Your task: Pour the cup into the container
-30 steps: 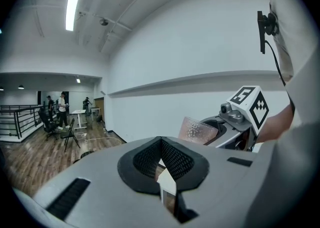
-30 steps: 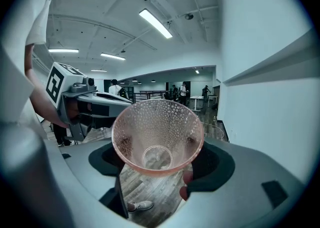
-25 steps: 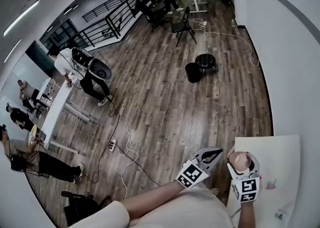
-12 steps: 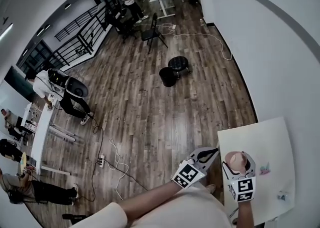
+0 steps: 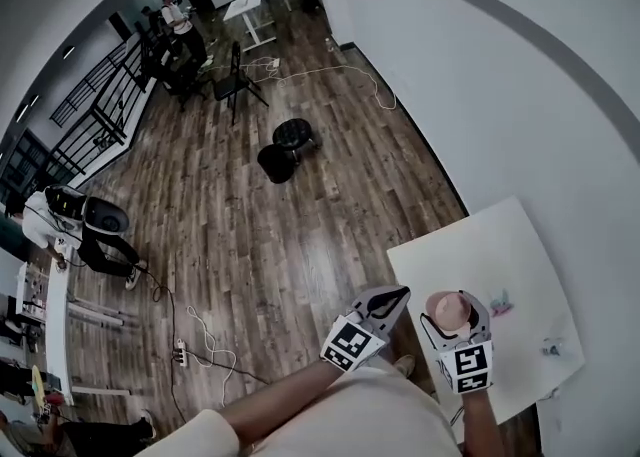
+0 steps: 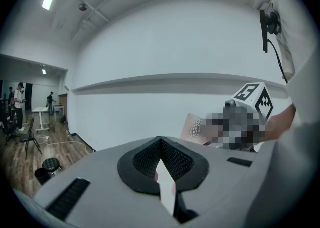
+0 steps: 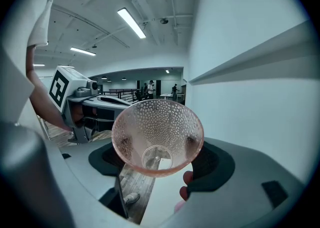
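Pink dimpled plastic forms the cup (image 7: 157,134), which is clamped by the right hand-held gripper (image 7: 159,164), with one pad pressing on each side of the cup wall. In the head view the cup (image 5: 447,309) sits mouth-up in the right hand-held gripper (image 5: 452,318), above the near left part of the white counter (image 5: 490,245). Whether the cup has anything in it cannot be made out. The left hand-held gripper (image 6: 161,143) has its jaws closed together with nothing between them. In the head view the left hand-held gripper (image 5: 396,297) is just beside the right one, at the counter's left edge, over the wooden floor (image 5: 300,245). Two small objects rest on the counter, apart from the cup: a pinkish object (image 5: 500,302) near it and a clear object (image 5: 553,347) further right. Both are too small to identify, so which one is the container cannot be told. Status, as judged: pick-up is complete and the cup is at the counter, but pouring has not begun. Remaining steps are to bring the cup over the container and tilt it until it empties.
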A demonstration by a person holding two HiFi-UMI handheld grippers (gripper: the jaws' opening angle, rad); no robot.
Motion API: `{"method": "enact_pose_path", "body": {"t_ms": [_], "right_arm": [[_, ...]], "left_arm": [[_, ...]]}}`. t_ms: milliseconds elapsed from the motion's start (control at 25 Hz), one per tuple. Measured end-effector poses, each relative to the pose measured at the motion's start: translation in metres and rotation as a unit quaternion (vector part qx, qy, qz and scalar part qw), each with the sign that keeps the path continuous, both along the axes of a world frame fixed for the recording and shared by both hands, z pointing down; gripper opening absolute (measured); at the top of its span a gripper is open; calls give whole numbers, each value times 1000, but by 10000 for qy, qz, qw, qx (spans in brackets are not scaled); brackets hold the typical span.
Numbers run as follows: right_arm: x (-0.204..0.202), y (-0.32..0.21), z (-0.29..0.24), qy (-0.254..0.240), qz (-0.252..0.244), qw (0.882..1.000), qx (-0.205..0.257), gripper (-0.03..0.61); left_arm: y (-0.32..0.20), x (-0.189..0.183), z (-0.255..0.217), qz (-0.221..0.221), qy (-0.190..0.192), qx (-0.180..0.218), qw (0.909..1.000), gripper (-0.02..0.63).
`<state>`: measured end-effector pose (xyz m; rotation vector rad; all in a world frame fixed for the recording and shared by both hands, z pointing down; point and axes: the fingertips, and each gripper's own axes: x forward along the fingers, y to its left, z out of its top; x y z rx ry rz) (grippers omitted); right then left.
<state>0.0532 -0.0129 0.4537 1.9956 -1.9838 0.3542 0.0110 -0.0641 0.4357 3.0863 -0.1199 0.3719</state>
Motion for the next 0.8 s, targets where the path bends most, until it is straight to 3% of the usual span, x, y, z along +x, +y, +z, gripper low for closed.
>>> {"method": "enact_pose_path", "body": {"t_ms": [800], "right_arm": [[40,73,-13,124,1006,9948,-15,368]], "left_arm": [[57,44,-11,1011,-5,-16,9949,9]]}}
